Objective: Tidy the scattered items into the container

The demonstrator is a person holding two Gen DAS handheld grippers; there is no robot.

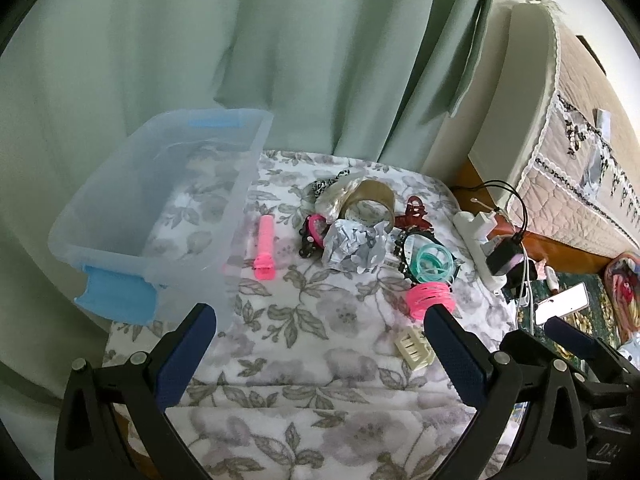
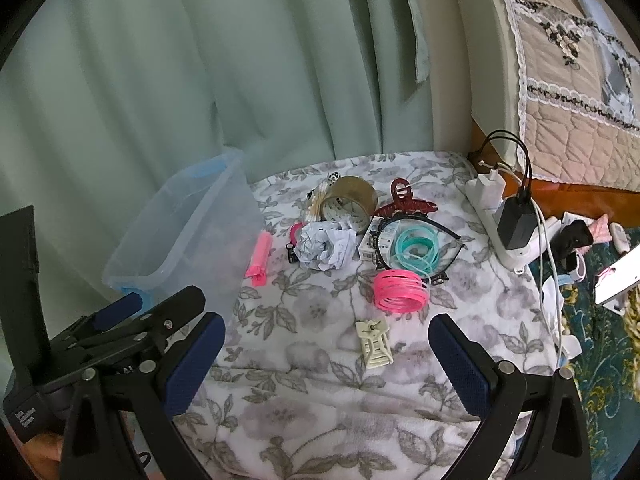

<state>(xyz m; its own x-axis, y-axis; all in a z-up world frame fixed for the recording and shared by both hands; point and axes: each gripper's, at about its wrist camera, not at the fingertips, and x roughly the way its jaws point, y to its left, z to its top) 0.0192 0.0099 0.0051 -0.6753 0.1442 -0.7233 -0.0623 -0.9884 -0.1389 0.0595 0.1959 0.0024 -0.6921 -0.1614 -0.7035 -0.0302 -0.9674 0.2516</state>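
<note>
1. The clear container (image 1: 160, 208) stood at the left edge of the floral-covered surface (image 2: 320, 380), nothing visible inside it.
2. Just right of the container lay a pink tube (image 2: 261, 254); further right sat crumpled paper (image 2: 326, 248), a tape roll (image 2: 352, 200), teal bangles (image 2: 418, 248) and pink bangles (image 2: 400, 290).
3. A cream clip (image 2: 375, 343) lay nearest the grippers, well apart from the container.
4. The left gripper (image 1: 320, 344) and right gripper (image 2: 326, 348) hovered with jaws spread, holding nothing.

I see bare blanket (image 2: 304, 364) ahead; the cream clip (image 2: 375, 343) lies mid-path, the bin (image 1: 160, 216) walls off my left.
</note>
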